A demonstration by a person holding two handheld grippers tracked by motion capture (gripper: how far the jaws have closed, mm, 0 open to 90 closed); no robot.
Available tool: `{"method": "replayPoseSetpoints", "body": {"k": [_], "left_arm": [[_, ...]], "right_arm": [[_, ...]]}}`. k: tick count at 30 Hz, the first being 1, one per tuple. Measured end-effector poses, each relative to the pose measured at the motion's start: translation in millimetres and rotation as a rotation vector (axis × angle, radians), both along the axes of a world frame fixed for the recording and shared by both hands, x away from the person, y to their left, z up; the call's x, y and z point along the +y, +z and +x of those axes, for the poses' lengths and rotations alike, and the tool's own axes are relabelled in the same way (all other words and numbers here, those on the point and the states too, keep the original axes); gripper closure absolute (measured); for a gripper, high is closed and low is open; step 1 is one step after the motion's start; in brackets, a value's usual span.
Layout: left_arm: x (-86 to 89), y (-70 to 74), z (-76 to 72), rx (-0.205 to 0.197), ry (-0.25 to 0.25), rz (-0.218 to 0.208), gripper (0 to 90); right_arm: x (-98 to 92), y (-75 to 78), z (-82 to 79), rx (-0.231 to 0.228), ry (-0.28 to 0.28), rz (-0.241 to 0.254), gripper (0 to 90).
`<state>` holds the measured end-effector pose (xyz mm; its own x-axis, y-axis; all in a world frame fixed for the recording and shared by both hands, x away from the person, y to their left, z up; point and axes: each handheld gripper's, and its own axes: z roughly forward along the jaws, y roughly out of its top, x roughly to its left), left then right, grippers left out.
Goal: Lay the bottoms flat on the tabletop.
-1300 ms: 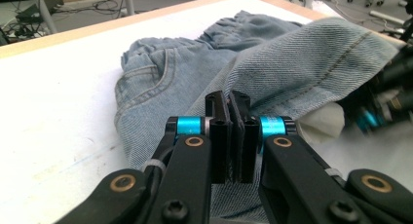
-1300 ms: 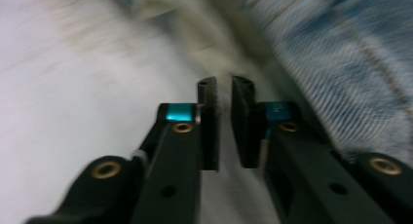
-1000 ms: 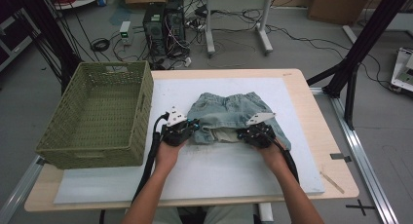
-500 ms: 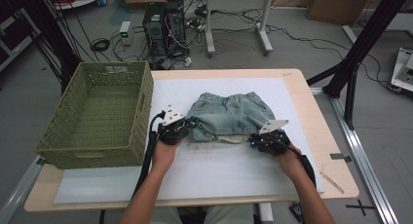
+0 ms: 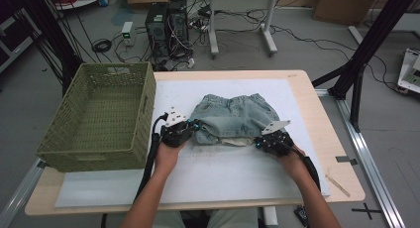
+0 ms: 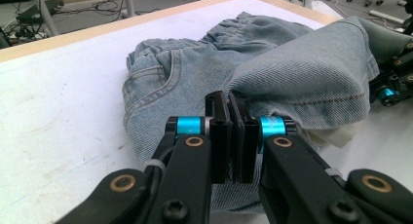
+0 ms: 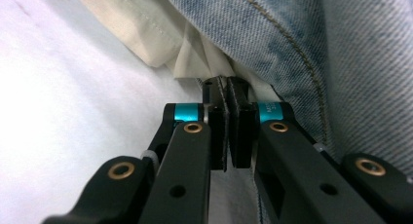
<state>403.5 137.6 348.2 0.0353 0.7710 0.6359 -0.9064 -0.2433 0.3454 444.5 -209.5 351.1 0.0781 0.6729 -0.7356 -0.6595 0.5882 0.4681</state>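
White mat (image 5: 208, 173) on a light wooden table (image 5: 341, 183). Floor behind it has PC towers (image 5: 166, 22), loose cables and a second table's legs; black frame struts at right.

Green woven basket (image 5: 99, 119) sits on the table's left end.

Left gripper (image 5: 190, 131) has jaws pressed together, pinching a fold of the denim shorts (image 5: 233, 114) at their left near corner; in the left gripper view the cloth (image 6: 302, 73) is bunched right at the pads.

Shorts lie mid-mat, just right of the basket. Waistband faces away from the person, hem side faces the person, pale pocket lining (image 5: 237, 140) showing at the near edge. Folded up, so wider left-right than deep.

Right gripper (image 5: 265, 141) has jaws just closed, clamped on the denim hem at the right near corner; lining (image 7: 146, 29) just beside the tips.
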Motion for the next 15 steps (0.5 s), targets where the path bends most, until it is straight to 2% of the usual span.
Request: {"method": "replayPoseSetpoints", "body": {"k": [2, 7, 11, 13, 15], "left_arm": [[1.2, 0.2, -0.3, 0.001, 0.002, -0.004, 87.2], [3.7, 0.4, -0.7, 0.001, -0.002, -0.01, 87.2], [6.7, -0.3, -1.7, -0.002, 0.0, -0.022, 87.2], [8.9, -0.5, -2.3, -0.003, 0.002, -0.035, 87.2], [10.9, -0.7, -2.7, -0.002, 0.003, -0.045, 87.2]], "right_arm": [[-2.6, -2.0, -2.1, 0.035, 0.042, -0.027, 89.7], [-7.2, -14.5, -9.4, 0.049, 0.107, -0.088, 89.7], [-15.0, -22.4, -14.3, 0.082, 0.166, -0.131, 90.0], [-22.7, -25.7, -19.1, 0.108, 0.239, -0.171, 90.0], [-30.1, -27.5, -24.0, 0.129, 0.285, -0.202, 90.0]]}}
